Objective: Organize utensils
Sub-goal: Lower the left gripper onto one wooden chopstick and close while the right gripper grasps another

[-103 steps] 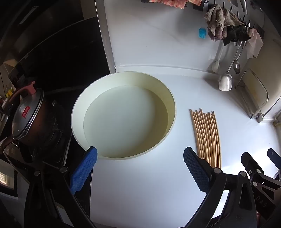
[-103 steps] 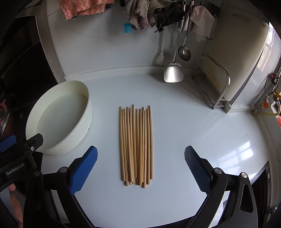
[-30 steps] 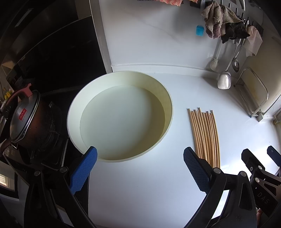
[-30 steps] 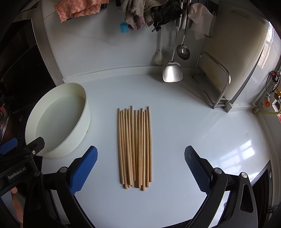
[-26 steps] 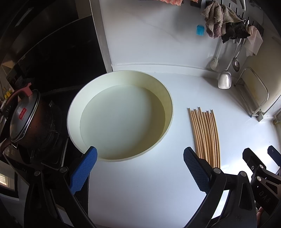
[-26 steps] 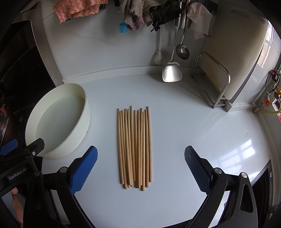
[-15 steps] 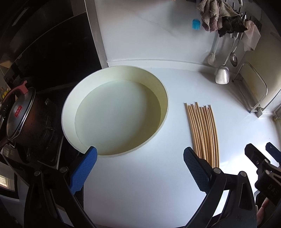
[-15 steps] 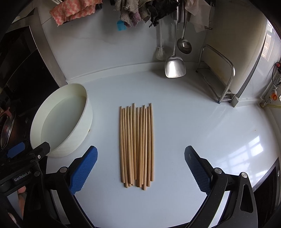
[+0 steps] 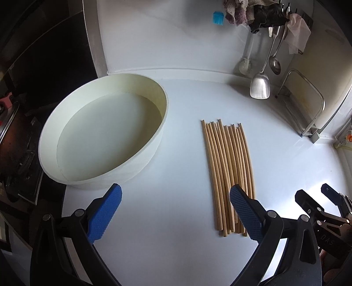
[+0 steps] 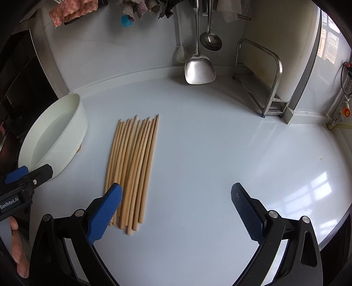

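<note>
Where the left wrist view looks down on the white counter [image 9: 176, 110], entries run as follows. Left gripper [image 9: 175, 212]: jaws spread wide, blue pads empty, hovering above the counter. Chopsticks [image 9: 226, 171]: a bundle of pale wooden sticks lying flat side by side, at about 1 o'clock from the gripper; their near ends sit beside and partly behind the right-hand pad [image 9: 245, 216]. Basin [image 9: 105, 178]: round, cream, empty, at 11 o'clock, apart from the chopsticks. Stove [image 9: 19, 140]: dark, at 9 o'clock, seen only in this view. Spatula [image 9: 260, 87], ladle [image 9: 275, 63], rags [image 9: 248, 11] and a small blue brush [image 9: 218, 18] hang on the wall at 1 o'clock; a metal rack [image 9: 308, 103] stands at 2 o'clock. Right gripper: only its tips show at 4 o'clock; partial lettering "DAS" reads on its body.

Right wrist view. Right gripper [image 10: 176, 212]: jaws spread wide, nothing between them. Chopsticks [image 10: 134, 162]: at 11 o'clock, near ends beside and partly under the left-hand pad [image 10: 104, 214]. Basin [image 10: 72, 132]: at 10 o'clock, just beside the sticks. Left gripper [image 10: 21, 178]: tip at 9 o'clock, labelled "GenRobot.AI"; fingers of a hand [image 10: 18, 248] below it. Shown only here: a pink cloth [image 10: 72, 10] at 11 o'clock, a red knob [image 10: 343, 111] at 3 o'clock, and a window reflection on the counter.
</note>
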A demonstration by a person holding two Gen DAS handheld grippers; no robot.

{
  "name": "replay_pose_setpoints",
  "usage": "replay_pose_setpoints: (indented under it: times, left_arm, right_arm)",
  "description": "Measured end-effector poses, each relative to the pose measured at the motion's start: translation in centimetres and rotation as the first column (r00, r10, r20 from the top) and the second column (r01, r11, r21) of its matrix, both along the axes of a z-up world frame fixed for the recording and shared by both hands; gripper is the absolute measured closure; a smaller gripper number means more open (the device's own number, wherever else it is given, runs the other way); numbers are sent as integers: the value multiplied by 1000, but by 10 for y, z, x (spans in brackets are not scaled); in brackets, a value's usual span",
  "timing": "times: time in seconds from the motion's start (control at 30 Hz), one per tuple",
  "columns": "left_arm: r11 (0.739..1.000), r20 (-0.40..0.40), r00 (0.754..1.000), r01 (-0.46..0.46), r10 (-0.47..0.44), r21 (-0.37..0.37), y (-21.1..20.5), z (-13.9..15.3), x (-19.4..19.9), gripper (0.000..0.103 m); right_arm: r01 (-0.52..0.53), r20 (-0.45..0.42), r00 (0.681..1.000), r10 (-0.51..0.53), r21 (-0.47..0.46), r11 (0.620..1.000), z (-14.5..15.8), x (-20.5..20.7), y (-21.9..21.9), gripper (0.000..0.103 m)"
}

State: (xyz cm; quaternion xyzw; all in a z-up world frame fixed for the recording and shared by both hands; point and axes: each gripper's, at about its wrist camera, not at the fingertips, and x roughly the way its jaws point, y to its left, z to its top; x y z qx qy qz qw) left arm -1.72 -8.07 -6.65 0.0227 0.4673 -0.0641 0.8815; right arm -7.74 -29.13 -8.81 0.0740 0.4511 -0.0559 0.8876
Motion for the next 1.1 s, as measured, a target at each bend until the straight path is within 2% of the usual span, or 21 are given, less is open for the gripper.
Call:
replay_pose_setpoints:
  times: [0.13,0.3,0.47,0.7,1.1]
  left_arm:
    - [999,41,999,1,-3,55,-13,-11,4,6]
    - [998,88,996,0,-6,64,-17,-22,5,6]
    - [998,111,994,3,-11,68,-18,-36,9,6]
    - [999,70,997,11,-13,31,-17,-50,18,6]
    - [1000,42,999,9,-9,13,-24,-61,22,6]
  right_arm:
    - [-33,0,999,33,0,999,-22,17,-5,8]
    - [-29,-17,999,29,5,1000,-47,43,-2,8]
    - [-6,-9,1000,5,-41,999,-62,61,6,8]
    - [18,-37,999,-21,-71,997,-78,74,8,8]
    - [-19,-54,998,13,-117,993,-79,75,16,8]
